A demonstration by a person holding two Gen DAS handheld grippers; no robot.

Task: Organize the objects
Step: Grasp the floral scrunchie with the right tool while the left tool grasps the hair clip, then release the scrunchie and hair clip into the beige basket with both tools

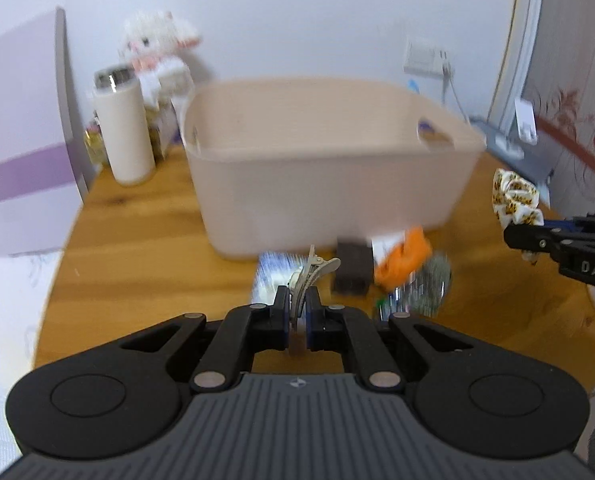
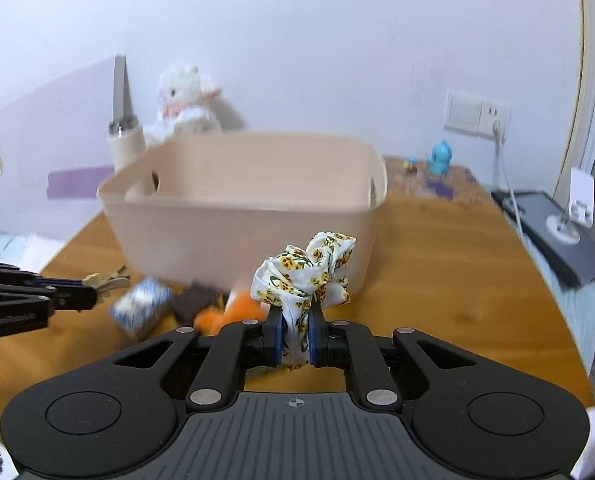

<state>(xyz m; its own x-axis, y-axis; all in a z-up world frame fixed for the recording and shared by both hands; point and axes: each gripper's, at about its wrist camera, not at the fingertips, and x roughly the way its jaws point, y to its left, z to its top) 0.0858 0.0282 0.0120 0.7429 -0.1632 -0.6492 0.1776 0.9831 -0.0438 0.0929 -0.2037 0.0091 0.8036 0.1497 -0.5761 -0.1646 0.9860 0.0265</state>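
Left tool clamped on a beige hair clip, held above the wooden bench; seen from the side in the right wrist view as a clip tip sticking out of the left tool. Right tool clamped on a floral scrunchie, raised in front of the beige basket; in the left wrist view the same scrunchie hanging at the tip of the right tool, well apart from the clip.

Just below both tools, in front of the basket: a blue-white box, a dark block, an orange item, all blurred. A shiny crumpled thing visible only in the left view.

Further out, a cream bottle and white plush toy left of the basket. Only in the right view: a blue figurine on the bench behind the basket.
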